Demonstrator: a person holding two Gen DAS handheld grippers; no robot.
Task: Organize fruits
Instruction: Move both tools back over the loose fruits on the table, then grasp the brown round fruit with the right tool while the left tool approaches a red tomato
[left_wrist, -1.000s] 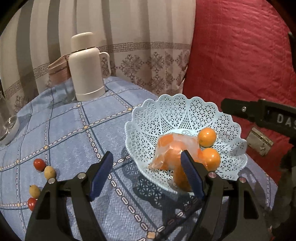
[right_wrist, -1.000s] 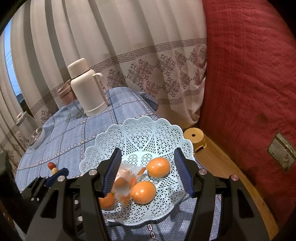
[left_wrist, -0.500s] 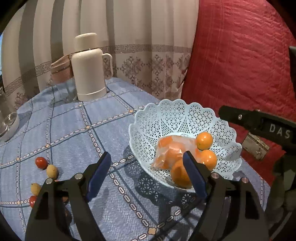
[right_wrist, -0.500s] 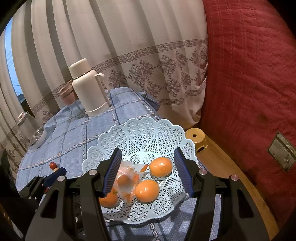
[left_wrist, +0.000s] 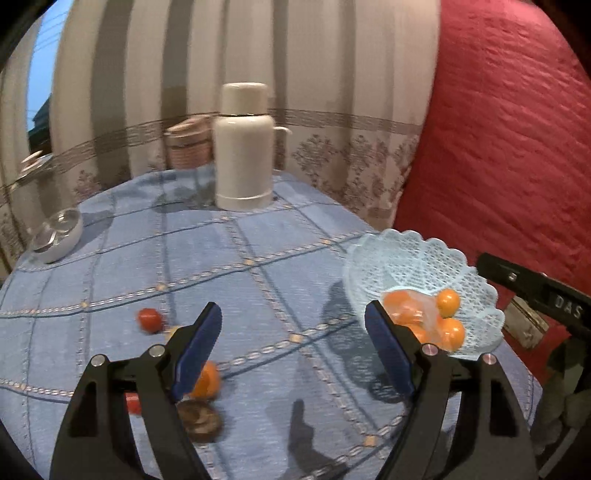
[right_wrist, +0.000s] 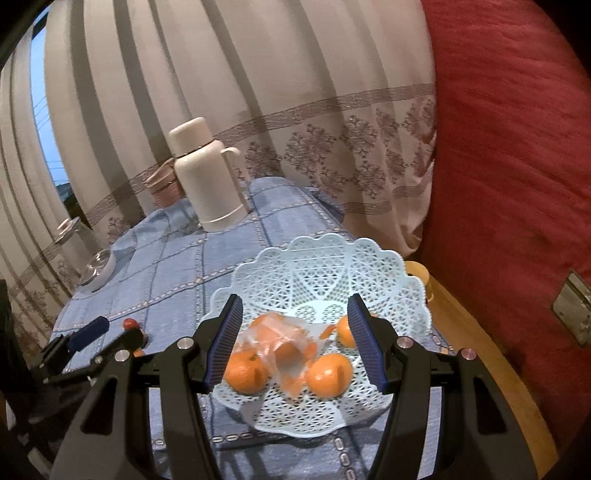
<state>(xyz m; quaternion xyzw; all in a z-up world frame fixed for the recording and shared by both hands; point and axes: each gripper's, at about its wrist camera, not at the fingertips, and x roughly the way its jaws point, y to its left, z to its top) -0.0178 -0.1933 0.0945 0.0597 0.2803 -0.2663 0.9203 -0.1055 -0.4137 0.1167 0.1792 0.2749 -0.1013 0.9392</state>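
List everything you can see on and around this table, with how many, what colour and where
basket: one, pale blue lattice, right edge of the table
oranges: at least three, orange, in the basket
plastic bag: one, clear, holds orange pieces, in the basket
loose orange: one, orange, on the cloth behind the left tool's finger
small red fruit: at least one, red, on the cloth left of centre
thermos: one, cream, far side of the table
bowl: one, white, far left
tablecloth: one, blue check
curtain: striped beige, behind the table
quilt: red, right
left tool: black with blue pads, open, empty
right tool: black with blue pads, open, over the basket
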